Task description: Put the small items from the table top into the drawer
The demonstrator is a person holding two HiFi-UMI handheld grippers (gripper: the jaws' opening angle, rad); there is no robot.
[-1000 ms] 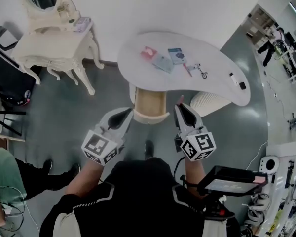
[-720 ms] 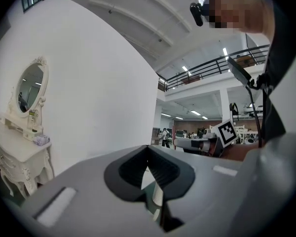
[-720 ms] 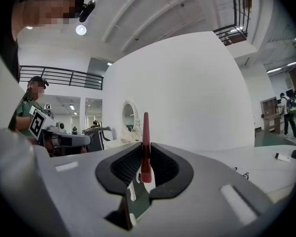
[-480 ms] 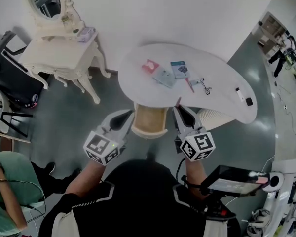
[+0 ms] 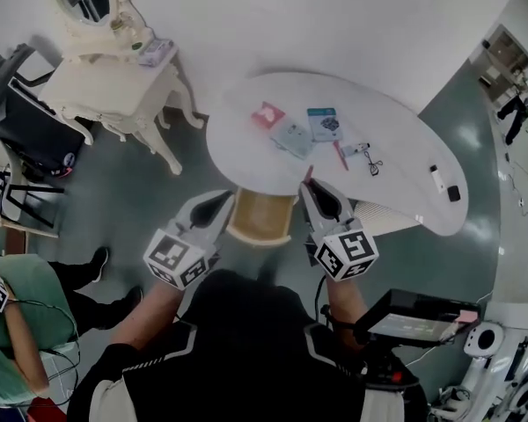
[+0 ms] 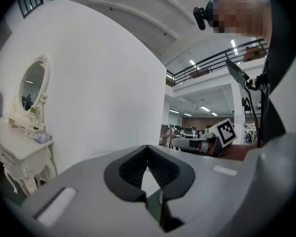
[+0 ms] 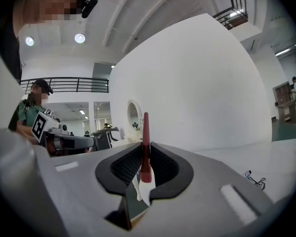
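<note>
Right tongs [image 5: 315, 192] clamp just the base of the slim red stick [image 7: 145, 132], left tongs [image 5: 222, 200] closed on nothing; you risk it pivoting loose or clipping the surface [image 5: 396, 139] edge before the drawer [image 5: 262, 216].

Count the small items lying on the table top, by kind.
Flat packets: 3 (red, grey-blue, teal)
Red pen: 1
Pale clip: 1
Black looped tool: 1
White stick: 1
Black block: 1
Total: 8
Excluded: red stick in right gripper.
</note>
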